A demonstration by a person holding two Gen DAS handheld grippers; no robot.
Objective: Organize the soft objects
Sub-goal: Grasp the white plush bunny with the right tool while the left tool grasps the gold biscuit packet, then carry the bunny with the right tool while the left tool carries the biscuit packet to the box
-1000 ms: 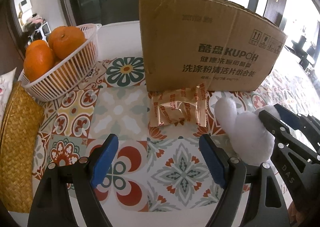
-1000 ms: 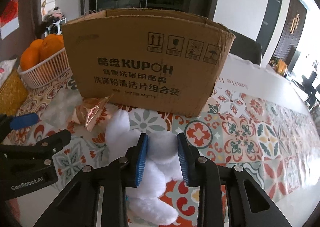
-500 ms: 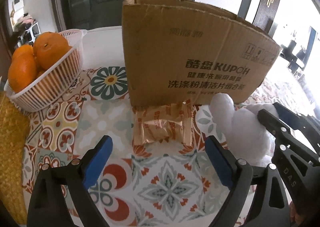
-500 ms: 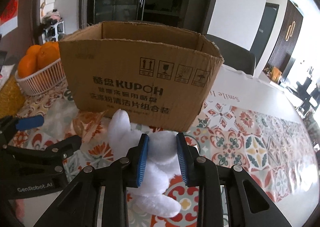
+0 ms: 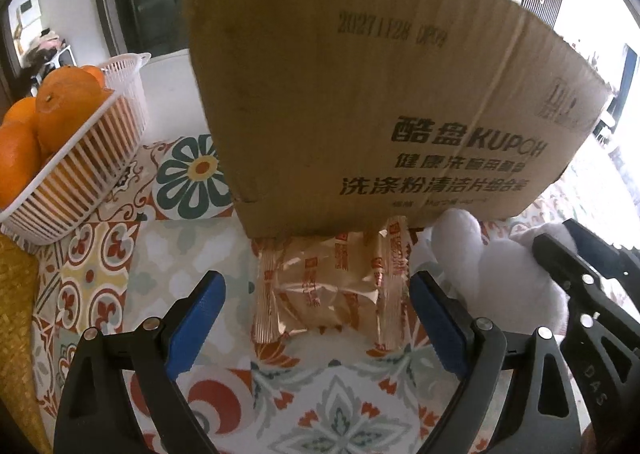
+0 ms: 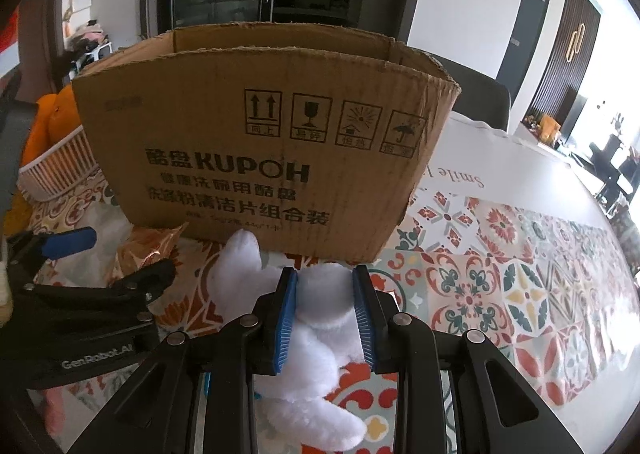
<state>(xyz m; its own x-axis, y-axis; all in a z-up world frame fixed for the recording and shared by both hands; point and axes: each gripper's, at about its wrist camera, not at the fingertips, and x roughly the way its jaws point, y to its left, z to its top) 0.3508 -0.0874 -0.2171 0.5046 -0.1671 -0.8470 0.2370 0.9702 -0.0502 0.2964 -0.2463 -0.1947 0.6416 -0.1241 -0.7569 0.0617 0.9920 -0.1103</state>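
**Obs:** What did you have nearest the cameras?

**Op:** On my right gripper point(image 6: 325, 308) the blue pads were clamped on the white plush toy point(image 6: 316, 328), limbs dangling just over the patterned tablecloth point(image 6: 500, 274). My left gripper point(image 5: 316, 320) had just been widening its jaws; they stood apart, touching nothing, framing the shiny orange-printed snack packet point(image 5: 328, 288).

**Obs:** And behind that?

**Op:** The packet lay against the foot of the open brown cardboard box point(image 6: 272, 150). The white slatted basket of oranges point(image 5: 76, 162) sat off to the side.

**Obs:** Progress?

**Op:** Early, I judged. I couldn't see the box floor. Toy gripped but not yet in; packet untouched.
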